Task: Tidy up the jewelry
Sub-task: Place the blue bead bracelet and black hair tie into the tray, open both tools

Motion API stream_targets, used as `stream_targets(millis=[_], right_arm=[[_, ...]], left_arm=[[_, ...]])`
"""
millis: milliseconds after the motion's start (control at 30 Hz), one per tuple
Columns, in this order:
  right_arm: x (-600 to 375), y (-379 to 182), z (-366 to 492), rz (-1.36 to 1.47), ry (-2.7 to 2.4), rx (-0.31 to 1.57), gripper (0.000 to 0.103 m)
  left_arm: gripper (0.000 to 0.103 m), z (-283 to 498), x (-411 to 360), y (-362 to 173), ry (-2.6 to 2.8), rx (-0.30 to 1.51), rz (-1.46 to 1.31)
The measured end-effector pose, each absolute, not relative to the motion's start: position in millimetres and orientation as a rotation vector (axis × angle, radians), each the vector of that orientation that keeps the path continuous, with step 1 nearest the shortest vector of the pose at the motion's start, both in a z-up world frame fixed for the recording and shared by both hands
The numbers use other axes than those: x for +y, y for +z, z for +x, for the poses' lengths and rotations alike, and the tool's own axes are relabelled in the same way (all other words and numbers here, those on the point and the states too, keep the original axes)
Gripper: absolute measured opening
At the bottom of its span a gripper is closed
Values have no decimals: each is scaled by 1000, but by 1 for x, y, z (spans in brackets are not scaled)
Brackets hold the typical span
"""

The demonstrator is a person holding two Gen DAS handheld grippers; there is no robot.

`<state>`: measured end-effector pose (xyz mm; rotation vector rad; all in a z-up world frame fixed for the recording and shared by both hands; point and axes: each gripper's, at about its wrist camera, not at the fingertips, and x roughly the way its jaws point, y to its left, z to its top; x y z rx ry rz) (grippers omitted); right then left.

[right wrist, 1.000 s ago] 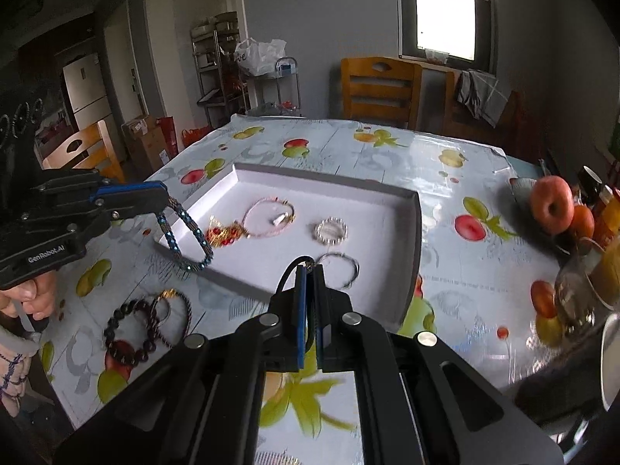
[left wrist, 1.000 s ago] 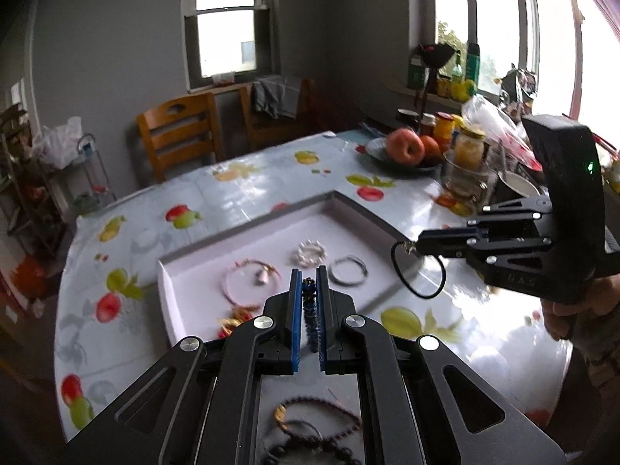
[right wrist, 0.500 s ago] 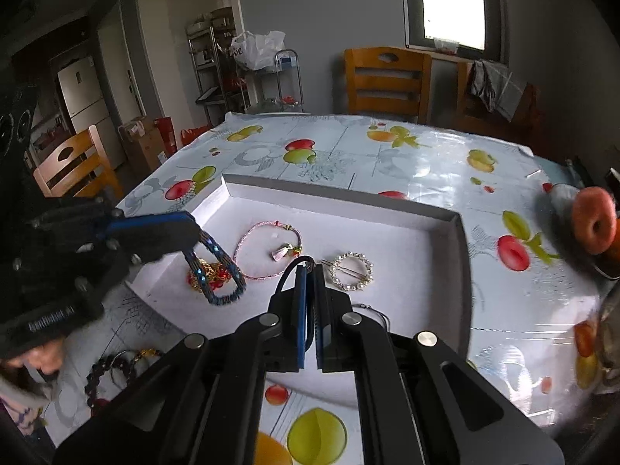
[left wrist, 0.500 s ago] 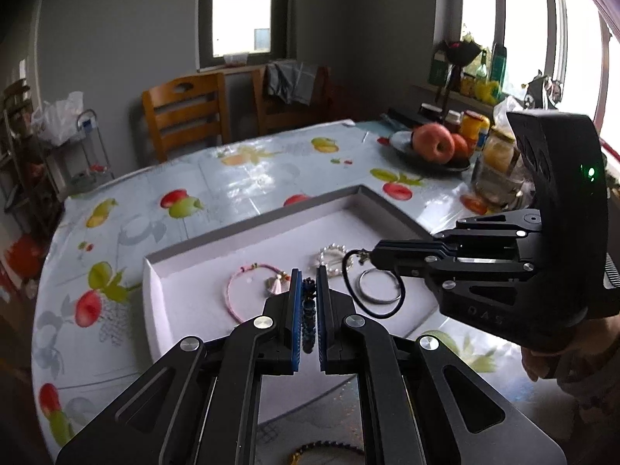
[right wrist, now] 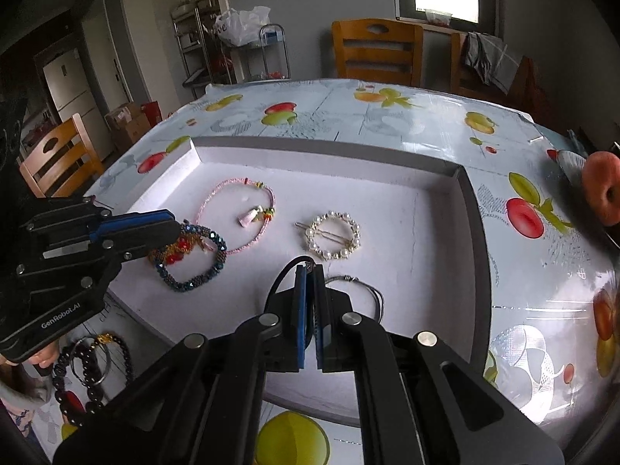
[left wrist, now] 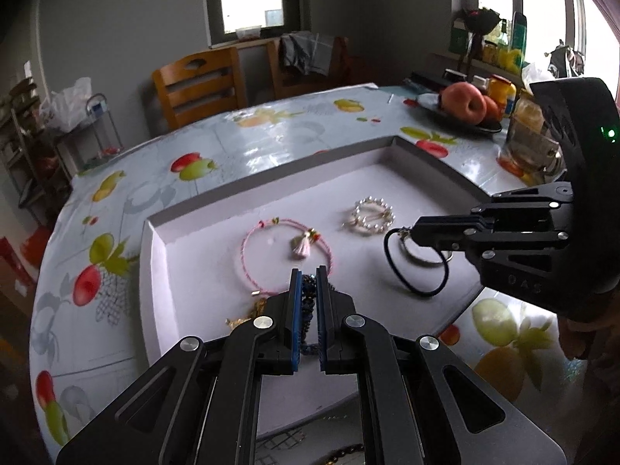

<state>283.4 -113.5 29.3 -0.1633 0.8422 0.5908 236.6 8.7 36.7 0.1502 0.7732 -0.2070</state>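
Note:
A white tray (right wrist: 434, 232) lies on the fruit-print table. My left gripper (left wrist: 309, 275) is shut on a blue beaded bracelet (right wrist: 193, 257), which hangs low over the tray's near left part, above a red and gold piece (right wrist: 176, 252). My right gripper (right wrist: 310, 271) is shut on a black hair tie (left wrist: 416, 263), which hangs over the tray's near right part, above a thin silver ring (right wrist: 368, 290). A pink cord bracelet (right wrist: 236, 213) and a pearl circle clip (right wrist: 333, 234) lie in the tray's middle.
Dark bead bracelets (right wrist: 87, 372) lie on the table left of the tray. A plate of apples (left wrist: 465, 106) and jars (left wrist: 531, 135) stand at the table's right. Wooden chairs (right wrist: 378, 52) stand behind the table.
Both grippers have moved forward and down over the tray. The blue bracelet and the black hair tie now hang just above the tray floor.

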Motion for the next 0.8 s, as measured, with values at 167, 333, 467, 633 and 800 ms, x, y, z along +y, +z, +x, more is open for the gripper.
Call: stream_targets(millis=[167, 333, 467, 633, 800], right_arm=[[-113, 24, 284, -175, 582, 856, 3], [-114, 19, 282, -178, 574, 869, 3], [-115, 19, 280, -174, 570, 872, 8], [-118, 23, 273, -168, 571, 857, 22], [-120, 29, 266, -165, 571, 833, 37]], left_arm=[[8, 236, 11, 31, -190, 793, 157], [8, 236, 13, 28, -164, 805, 172], [24, 233, 15, 29, -154, 801, 169], [60, 224, 16, 36, -142, 762, 178], [77, 214, 17, 46, -143, 731, 180]])
